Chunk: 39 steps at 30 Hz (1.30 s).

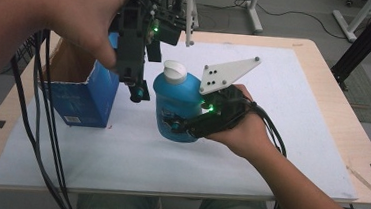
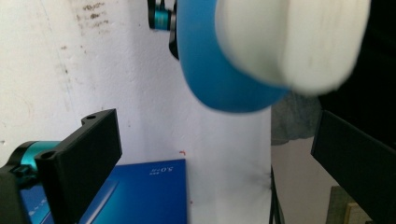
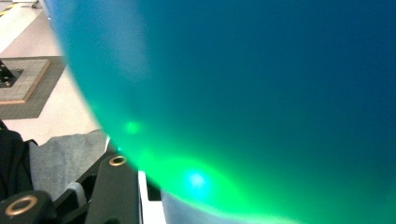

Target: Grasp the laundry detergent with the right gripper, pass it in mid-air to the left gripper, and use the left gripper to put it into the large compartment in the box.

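High view: the right gripper (image 1: 179,126) has its jaws clenched on the blue bottle (image 1: 176,106), held near upright over the bench (image 1: 325,85), long axis vertical, white cap (image 1: 174,72) uppermost. Beside it stands a blue box (image 1: 86,96). Left gripper (image 1: 136,93) hangs just beside the cap, jaws released.

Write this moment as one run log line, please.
right gripper: shut on blue bottle | left gripper: open, beside white cap | blue box: open, on table
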Each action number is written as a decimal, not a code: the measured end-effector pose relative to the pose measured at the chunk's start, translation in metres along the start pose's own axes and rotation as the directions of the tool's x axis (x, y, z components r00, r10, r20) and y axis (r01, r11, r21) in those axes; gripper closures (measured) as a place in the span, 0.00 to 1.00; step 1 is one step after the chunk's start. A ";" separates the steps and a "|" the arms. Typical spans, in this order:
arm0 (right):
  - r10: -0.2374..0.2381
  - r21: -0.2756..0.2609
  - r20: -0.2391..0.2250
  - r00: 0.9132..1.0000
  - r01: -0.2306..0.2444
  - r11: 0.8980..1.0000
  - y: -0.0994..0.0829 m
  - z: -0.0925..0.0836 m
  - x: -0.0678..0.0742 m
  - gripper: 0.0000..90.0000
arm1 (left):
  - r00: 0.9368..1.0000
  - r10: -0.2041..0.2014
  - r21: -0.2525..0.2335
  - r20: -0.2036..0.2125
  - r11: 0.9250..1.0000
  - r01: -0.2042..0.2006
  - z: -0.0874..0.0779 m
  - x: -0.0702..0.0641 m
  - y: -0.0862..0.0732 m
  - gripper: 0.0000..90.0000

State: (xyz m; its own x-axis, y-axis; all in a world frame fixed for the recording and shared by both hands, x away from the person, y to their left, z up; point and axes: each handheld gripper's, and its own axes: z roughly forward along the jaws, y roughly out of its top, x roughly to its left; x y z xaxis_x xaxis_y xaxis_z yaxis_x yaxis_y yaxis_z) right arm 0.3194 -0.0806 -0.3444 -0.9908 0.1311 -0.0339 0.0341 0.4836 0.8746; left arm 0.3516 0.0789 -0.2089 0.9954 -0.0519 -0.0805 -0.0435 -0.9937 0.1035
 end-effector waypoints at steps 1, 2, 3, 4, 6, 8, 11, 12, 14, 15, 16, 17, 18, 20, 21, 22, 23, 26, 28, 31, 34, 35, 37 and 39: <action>0.000 -0.003 -0.004 1.000 0.000 1.000 0.003 0.000 0.000 0.51 | 1.000 -0.002 0.003 0.003 1.000 0.002 0.000 -0.001 0.002 0.02; 0.000 -0.003 -0.004 1.000 0.000 1.000 0.003 0.000 0.000 0.51 | 1.000 0.002 0.002 0.003 1.000 -0.002 0.000 -0.002 0.004 0.02; -0.001 -0.004 -0.007 1.000 0.001 1.000 0.005 0.000 0.000 0.51 | 1.000 0.001 0.000 0.002 1.000 -0.001 -0.001 -0.003 0.006 0.02; -0.002 -0.007 -0.009 1.000 0.002 1.000 0.006 0.000 0.000 0.51 | 1.000 0.001 0.002 0.001 1.000 -0.001 -0.001 -0.003 0.008 0.02; 0.001 -0.012 -0.017 1.000 -0.001 1.000 0.008 0.000 -0.001 0.51 | 1.000 0.005 0.002 0.000 1.000 -0.005 -0.001 -0.004 0.012 0.02; -0.002 -0.008 -0.017 1.000 0.002 1.000 0.010 0.001 -0.002 0.51 | 1.000 0.015 0.003 0.002 1.000 -0.015 -0.002 -0.005 0.015 0.02; -0.002 0.000 -0.021 1.000 0.002 1.000 0.011 0.003 -0.002 0.51 | 1.000 0.018 0.004 0.003 1.000 -0.018 -0.001 -0.007 0.020 0.02; -0.002 0.000 -0.021 1.000 0.002 1.000 0.011 0.003 -0.002 0.51 | 1.000 0.022 0.006 0.004 1.000 -0.022 -0.001 -0.008 0.021 0.02; 0.004 0.002 -0.023 1.000 -0.004 1.000 0.010 0.003 -0.003 0.51 | 1.000 0.030 0.011 0.003 1.000 -0.030 0.000 -0.009 0.024 0.02; 0.007 0.003 -0.023 1.000 -0.007 1.000 0.010 0.004 -0.003 0.51 | 1.000 0.029 0.011 0.004 1.000 -0.029 0.001 -0.010 0.025 0.02; 0.008 0.005 -0.023 1.000 -0.008 1.000 0.010 0.004 -0.004 0.51 | 0.999 0.034 0.016 0.002 0.999 -0.034 0.001 -0.010 0.026 0.02; 0.010 0.005 -0.025 1.000 -0.010 1.000 0.010 0.004 -0.004 0.51 | 1.000 0.029 0.017 0.000 0.999 -0.029 0.002 -0.011 0.027 0.02; 0.013 0.003 -0.029 1.000 -0.013 1.000 0.010 0.005 -0.004 0.51 | 0.999 0.034 0.024 -0.002 0.999 -0.034 0.002 -0.011 0.029 0.02; 0.016 0.003 -0.030 0.999 -0.016 1.000 0.011 0.005 -0.005 0.51 | 0.999 0.036 0.030 -0.003 0.999 -0.036 0.003 -0.011 0.030 0.02; 0.021 0.005 -0.032 0.999 -0.020 1.000 0.011 0.006 -0.005 0.51 | 0.999 0.034 0.031 -0.005 0.999 -0.034 0.003 -0.011 0.031 0.02; 0.020 0.006 -0.037 0.999 -0.019 1.000 0.011 0.007 -0.005 0.51 | 0.999 0.038 0.034 -0.007 0.999 -0.038 0.004 -0.011 0.032 0.02; 0.020 0.008 -0.039 0.999 -0.019 1.000 0.011 0.008 -0.004 0.51 | 0.999 0.035 0.035 -0.011 0.999 -0.035 0.004 -0.011 0.032 0.02; 0.015 0.008 -0.041 0.999 -0.015 1.000 0.011 0.009 -0.005 0.51 | 0.999 0.030 0.047 -0.025 0.998 -0.029 0.006 -0.010 0.033 0.02; 0.020 0.006 -0.044 0.999 -0.020 1.000 0.012 0.010 -0.005 0.51 | 0.999 0.023 0.057 -0.031 0.998 -0.021 0.007 -0.009 0.033 0.02; 0.023 0.004 -0.050 0.999 -0.022 1.000 0.011 0.011 -0.005 0.51 | 0.999 0.021 0.067 -0.033 0.998 -0.018 0.009 -0.008 0.033 0.02; 0.022 0.005 -0.053 0.998 -0.022 1.000 0.011 0.011 -0.006 0.51 | 0.999 0.023 0.074 -0.036 0.997 -0.020 0.010 -0.008 0.034 0.02; 0.022 0.005 -0.053 0.998 -0.022 1.000 0.011 0.011 -0.006 0.51 | 0.999 0.027 0.078 -0.038 0.997 -0.024 0.010 -0.008 0.034 0.02; 0.023 0.002 -0.052 0.998 -0.023 1.000 0.011 0.011 -0.006 0.51 | 0.999 0.025 0.085 -0.043 0.996 -0.021 0.011 -0.007 0.034 0.03; 0.020 0.002 -0.049 0.999 -0.020 1.000 0.011 0.011 -0.006 0.51 | 0.999 0.024 0.089 -0.046 0.996 -0.020 0.012 -0.007 0.034 0.03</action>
State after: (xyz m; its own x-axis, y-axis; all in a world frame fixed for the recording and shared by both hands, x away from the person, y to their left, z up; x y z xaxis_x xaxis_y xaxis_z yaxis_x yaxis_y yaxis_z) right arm 0.3275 -0.0662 -0.3397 -0.9951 0.0985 0.0074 0.0542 0.4822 0.8744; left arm 0.3422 0.0439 -0.2172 0.9969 -0.0715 -0.0326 -0.0710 -0.9973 0.0161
